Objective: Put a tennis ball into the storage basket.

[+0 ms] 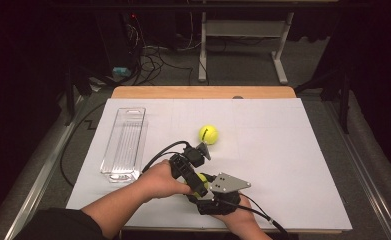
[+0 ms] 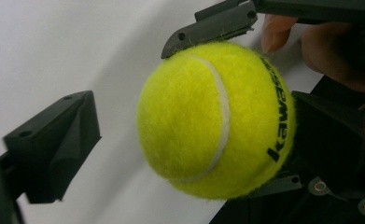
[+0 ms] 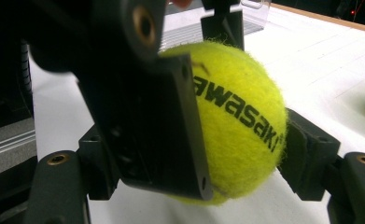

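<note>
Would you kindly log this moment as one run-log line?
right tongs: gripping held ball | left tongs: open around it | second ball: on table | tray: left

bright table, dark blurry surroundings

A yellow-green tennis ball [image 2: 215, 119] with a white seam and black lettering is seen, a clear tray [image 1: 124, 145] ribbed, the table [image 1: 283, 150] white.

clear plastic tray [image 1: 124, 144], second tennis ball [image 1: 208, 134], white table cover [image 1: 283, 145]
</note>
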`<state>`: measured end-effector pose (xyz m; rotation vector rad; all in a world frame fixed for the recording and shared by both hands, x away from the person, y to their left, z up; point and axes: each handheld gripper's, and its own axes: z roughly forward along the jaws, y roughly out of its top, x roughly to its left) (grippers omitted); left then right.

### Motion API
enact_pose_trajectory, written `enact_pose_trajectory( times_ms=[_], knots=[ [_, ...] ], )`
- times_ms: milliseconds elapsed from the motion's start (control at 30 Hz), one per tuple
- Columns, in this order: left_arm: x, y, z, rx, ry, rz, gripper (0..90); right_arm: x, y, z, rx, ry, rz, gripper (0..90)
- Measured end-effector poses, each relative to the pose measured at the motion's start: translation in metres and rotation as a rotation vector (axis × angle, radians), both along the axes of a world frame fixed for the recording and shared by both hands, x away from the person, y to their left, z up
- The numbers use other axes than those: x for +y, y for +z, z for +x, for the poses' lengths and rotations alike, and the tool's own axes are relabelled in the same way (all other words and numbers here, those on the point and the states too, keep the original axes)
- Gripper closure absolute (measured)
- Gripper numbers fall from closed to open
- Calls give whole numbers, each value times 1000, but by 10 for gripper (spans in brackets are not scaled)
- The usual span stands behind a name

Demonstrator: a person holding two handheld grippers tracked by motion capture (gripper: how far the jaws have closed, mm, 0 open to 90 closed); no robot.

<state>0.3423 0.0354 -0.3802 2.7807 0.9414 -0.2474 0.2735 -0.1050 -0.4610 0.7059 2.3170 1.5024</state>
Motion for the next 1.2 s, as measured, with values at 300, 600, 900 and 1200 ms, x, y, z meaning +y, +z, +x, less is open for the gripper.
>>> enact_pose_trajectory(
  times_ms=[300,600,900,1200],
  knots=[
    [1,0,0,38,-7,-41,237,-1,0,1,-9,-6,-8,272],
    [0,0,0,28,-3,-28,266,-1,-1,3,-6,-3,-10,264],
    [1,2,2,7,12,-25,267,-2,-3,6,11,-14,11,31],
    [10,5,7,-15,38,0,267,-10,-4,7,6,-51,5,0]
  ],
)
